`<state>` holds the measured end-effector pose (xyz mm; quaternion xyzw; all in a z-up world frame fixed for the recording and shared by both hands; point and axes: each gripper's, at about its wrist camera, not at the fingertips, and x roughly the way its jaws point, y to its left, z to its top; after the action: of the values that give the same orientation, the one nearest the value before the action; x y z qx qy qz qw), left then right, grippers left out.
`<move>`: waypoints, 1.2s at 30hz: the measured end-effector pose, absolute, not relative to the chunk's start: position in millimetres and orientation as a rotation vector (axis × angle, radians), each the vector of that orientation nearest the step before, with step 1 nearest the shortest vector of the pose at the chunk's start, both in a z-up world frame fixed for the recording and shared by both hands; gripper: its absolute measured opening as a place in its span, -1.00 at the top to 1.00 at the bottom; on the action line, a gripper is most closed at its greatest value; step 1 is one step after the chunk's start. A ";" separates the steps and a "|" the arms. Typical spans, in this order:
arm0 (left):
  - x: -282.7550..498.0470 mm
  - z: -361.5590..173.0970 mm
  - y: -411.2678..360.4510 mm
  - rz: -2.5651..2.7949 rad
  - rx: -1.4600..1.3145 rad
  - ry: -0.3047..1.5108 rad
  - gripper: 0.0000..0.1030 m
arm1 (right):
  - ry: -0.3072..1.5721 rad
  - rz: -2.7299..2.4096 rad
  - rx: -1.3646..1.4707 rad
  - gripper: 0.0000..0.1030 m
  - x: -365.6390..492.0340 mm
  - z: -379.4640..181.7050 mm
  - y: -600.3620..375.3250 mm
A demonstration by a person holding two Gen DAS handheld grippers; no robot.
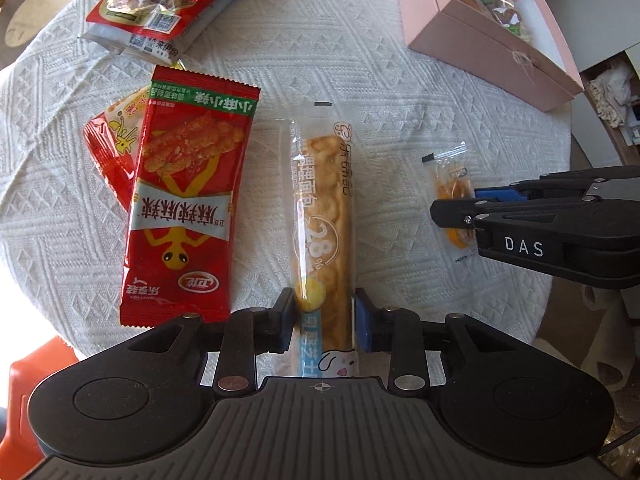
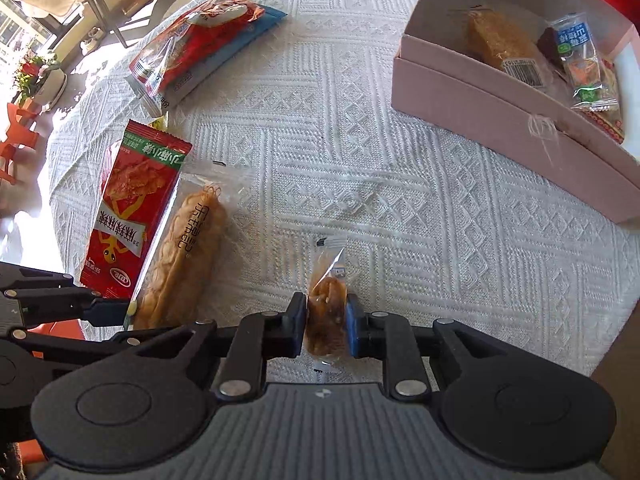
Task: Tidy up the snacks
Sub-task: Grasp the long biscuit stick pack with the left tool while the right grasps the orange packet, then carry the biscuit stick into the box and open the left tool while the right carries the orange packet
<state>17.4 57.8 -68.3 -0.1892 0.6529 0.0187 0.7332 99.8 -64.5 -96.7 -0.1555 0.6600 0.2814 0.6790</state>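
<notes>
White woven tablecloth (image 2: 400,208), orange chair (image 2: 16,140) beyond

The left gripper (image 1: 323,320) points steeply down at the table, its two fingers set either side of a long bread packet (image 1: 325,216), pads against the wrapper; the right gripper (image 2: 326,326) points straight down, jaws drawn nearly together and pinching a small clear snack packet (image 2: 327,300); the two tools stand side by side, apart, not touching each other.
</notes>
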 end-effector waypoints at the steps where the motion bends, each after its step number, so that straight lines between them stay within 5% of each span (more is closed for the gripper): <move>1: 18.6 -69.2 55.2 0.040 -0.412 1.432 0.30 | 1.480 0.625 -0.354 0.61 100.1 -96.6 -67.5; 20: 50.0 -66.3 45.9 0.108 -0.471 1.425 0.35 | 1.480 0.601 -0.230 0.63 120.2 -69.8 -108.4; 36: 126.4 45.3 9.7 -0.063 -0.466 1.186 0.36 | 1.519 0.518 -0.200 0.63 140.8 -69.4 -167.5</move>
<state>126.4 9.7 45.3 -0.2176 0.5537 -0.0295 0.8033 140.8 -167.5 -69.4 -0.0895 0.6793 0.2315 0.6906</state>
